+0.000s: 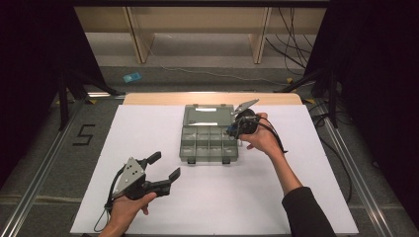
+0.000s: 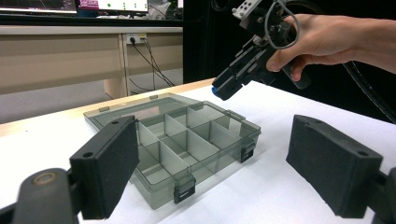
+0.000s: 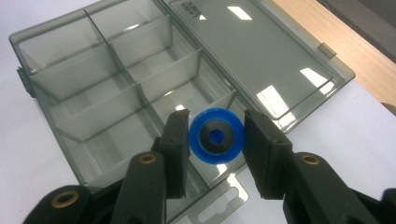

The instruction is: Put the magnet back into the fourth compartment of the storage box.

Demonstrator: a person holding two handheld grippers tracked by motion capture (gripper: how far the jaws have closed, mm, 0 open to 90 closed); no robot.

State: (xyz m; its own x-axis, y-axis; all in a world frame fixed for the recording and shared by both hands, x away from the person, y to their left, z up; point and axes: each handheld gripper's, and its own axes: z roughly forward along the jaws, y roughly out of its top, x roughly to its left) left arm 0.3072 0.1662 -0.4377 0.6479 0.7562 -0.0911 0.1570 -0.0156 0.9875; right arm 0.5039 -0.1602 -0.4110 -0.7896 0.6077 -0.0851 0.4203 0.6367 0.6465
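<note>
On the white table top (image 1: 148, 138) stands a smoky transparent organiser box (image 1: 209, 143) with its lid (image 1: 208, 115) folded flat back on the far side, and inside it thin dividers make two rows of small compartments. The right gripper (image 1: 236, 129) is held by the person's right hand (image 1: 264, 139) just above the right edge of the box, near the far right compartment, and it points down and to the left. In the right gripper view its two black jaws are pinching a small blue ring (image 3: 215, 136), a round piece with a dark grey inner disc and a blue centre; the pads touch it on both sides. The ring hangs over the compartment at the corner next to the lid hinge, and it is not resting on the box floor. From the left gripper view the same ring shows as a small blue spot (image 2: 215, 89) at the tip of the right gripper (image 2: 227, 85), clearly above the box (image 2: 177, 140). The left gripper (image 1: 165, 166) is in the person's left hand (image 1: 129, 207), near the front left part of the table and well apart from the box, and its jaws are spread wide with nothing between them. A dark sleeve (image 1: 307, 213) covers the right forearm at the bottom edge of the high view.
</note>
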